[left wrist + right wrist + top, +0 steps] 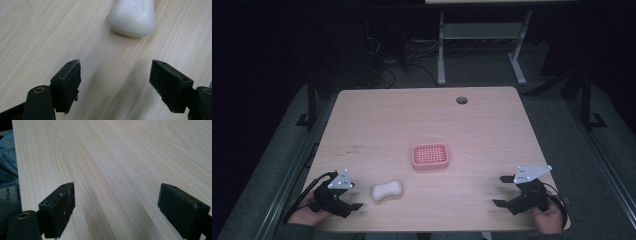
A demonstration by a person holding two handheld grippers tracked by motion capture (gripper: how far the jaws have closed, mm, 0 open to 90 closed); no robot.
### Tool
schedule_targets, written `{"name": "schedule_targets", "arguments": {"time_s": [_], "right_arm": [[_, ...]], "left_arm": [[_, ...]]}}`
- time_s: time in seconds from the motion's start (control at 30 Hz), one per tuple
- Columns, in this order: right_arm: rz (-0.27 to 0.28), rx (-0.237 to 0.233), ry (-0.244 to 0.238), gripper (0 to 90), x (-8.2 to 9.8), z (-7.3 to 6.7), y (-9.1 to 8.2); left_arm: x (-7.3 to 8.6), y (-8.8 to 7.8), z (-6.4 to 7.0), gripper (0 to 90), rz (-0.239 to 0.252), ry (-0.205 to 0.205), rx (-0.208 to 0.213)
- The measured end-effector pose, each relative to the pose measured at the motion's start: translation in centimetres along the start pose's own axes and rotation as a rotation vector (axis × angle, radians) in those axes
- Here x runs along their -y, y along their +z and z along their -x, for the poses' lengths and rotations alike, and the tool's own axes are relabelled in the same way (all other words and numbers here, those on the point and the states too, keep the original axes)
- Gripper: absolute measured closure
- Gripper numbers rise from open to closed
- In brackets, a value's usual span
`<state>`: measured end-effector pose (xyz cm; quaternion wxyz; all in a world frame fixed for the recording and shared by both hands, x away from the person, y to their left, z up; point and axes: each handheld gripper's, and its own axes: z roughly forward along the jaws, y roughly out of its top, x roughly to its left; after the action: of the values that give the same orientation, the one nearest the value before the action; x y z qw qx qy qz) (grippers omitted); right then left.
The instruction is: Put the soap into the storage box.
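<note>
The left gripper (355, 200), jaws spread and empty, sits near the table's (377, 115) front left corner, aimed at the white soap bar (387, 190) lying just ahead. This looks like the approach before a grasp; next it should straddle the bar and close. The right gripper (501, 191) rests wide open near the front right corner, the pink soap dish (430, 156) at mid-table

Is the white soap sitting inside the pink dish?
No, the white soap bar lies on the bare wooden table, apart from the empty pink soap dish.
</note>
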<state>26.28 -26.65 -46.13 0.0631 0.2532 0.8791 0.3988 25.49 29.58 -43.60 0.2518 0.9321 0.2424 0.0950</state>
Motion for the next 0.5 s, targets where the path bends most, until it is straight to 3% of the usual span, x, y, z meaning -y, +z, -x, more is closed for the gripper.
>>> {"name": "schedule_targets", "arguments": {"time_s": [0.5], "right_arm": [[0.000, -0.002, -0.002, 14.0, -0.02, 0.02, 0.02]], "left_arm": [[-0.79, 0.19, 0.58, 24.7, 0.002, 0.030, 0.006]]}}
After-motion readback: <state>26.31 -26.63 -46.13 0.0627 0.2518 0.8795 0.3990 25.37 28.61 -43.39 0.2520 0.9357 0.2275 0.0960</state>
